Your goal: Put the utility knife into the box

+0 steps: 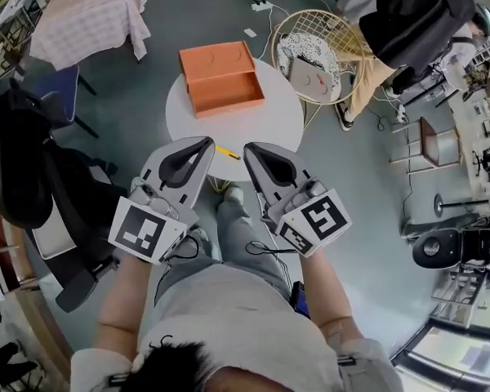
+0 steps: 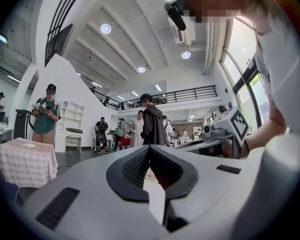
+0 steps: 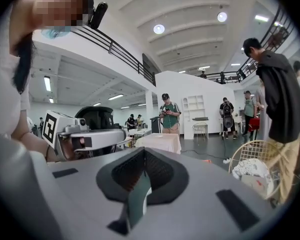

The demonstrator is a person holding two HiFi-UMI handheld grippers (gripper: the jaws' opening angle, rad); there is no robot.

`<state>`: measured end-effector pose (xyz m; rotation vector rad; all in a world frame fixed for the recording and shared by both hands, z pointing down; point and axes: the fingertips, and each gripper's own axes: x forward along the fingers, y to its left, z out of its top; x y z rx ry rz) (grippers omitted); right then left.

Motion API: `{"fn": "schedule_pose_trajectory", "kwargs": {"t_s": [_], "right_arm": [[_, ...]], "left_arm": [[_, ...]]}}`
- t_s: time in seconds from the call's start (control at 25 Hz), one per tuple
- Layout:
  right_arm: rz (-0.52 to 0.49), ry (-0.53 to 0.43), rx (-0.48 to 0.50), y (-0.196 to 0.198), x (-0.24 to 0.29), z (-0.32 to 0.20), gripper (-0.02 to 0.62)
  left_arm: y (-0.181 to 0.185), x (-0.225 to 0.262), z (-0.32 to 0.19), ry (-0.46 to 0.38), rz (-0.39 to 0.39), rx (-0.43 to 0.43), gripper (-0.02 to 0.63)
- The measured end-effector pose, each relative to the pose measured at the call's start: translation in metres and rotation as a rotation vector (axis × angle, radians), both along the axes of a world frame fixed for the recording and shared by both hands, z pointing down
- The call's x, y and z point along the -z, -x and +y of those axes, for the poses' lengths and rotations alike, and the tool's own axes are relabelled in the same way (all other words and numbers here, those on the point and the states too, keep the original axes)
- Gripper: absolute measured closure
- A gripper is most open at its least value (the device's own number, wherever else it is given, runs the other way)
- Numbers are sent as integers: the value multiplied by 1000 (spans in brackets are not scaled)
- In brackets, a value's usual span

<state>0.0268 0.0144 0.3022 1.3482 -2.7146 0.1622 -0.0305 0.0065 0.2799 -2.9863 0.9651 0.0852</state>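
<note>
An open orange box (image 1: 220,78) stands on the far side of a round white table (image 1: 265,121). A yellow utility knife (image 1: 227,152) lies near the table's front edge, in the gap between my two gripper tips. My left gripper (image 1: 204,142) is held above the near edge just left of the knife, jaws shut and empty. My right gripper (image 1: 250,149) is just right of the knife, also shut and empty. Both gripper views look out level across the room: the left gripper (image 2: 149,150) and the right gripper (image 3: 143,152) show closed pads with nothing between them, and neither shows the knife or the box.
A wire basket chair (image 1: 314,51) with a cushion stands right of the table, and a person in black (image 1: 408,15) is beside it. At the back left is a table with a checked cloth (image 1: 90,11). A black chair (image 1: 24,162) is at my left. Several people stand further off.
</note>
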Motion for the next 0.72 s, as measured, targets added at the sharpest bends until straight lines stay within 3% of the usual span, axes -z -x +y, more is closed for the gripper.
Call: {"fn": "schedule_pose_trajectory", "kwargs": {"t_s": [0.72], "right_arm": [[154,311,180,13,-148,-107,568]], "left_arm": [[19,-34,-86,78,18,196,597]]}}
